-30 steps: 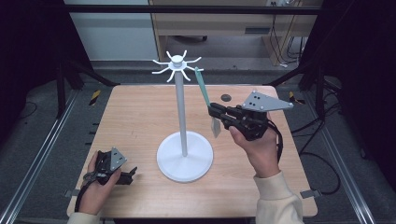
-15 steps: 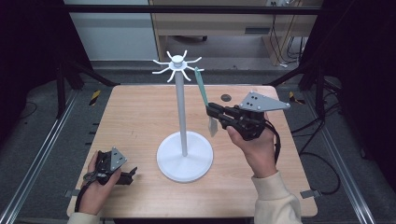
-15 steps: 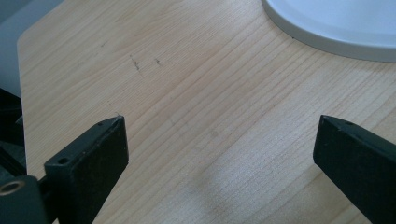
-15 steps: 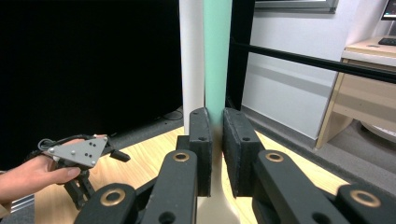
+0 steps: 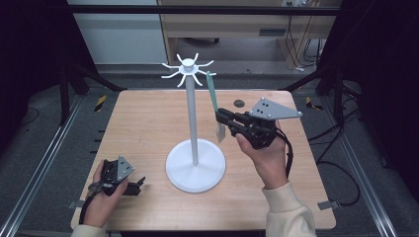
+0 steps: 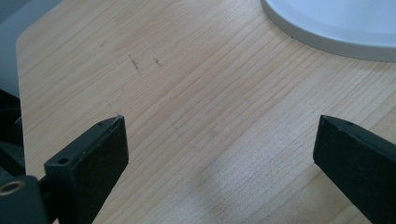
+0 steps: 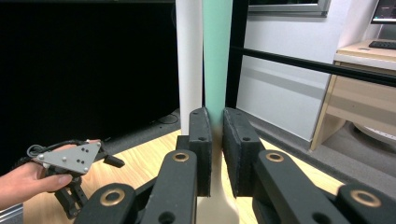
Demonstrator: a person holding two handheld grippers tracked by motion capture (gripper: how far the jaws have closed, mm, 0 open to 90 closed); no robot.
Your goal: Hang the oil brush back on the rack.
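Right hand-held gripper (image 5: 221, 117) clenching slim green-handled, cream-bladed plastic spatula (image 5: 213, 94) low on handle — light, stiff, likely slippery; left hand-held gripper (image 5: 140, 183) resting released.

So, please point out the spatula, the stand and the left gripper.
spatula (image 5: 213, 94), high view, on its green handle.
stand (image 5: 191, 118), high view, on its white pole.
left gripper (image 5: 140, 182), high view, between its jaw tips.

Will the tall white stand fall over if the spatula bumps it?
Probably not easily: the stand has a wide round base flat on the table. Its thin tall pole might wobble. The spatula looks light.
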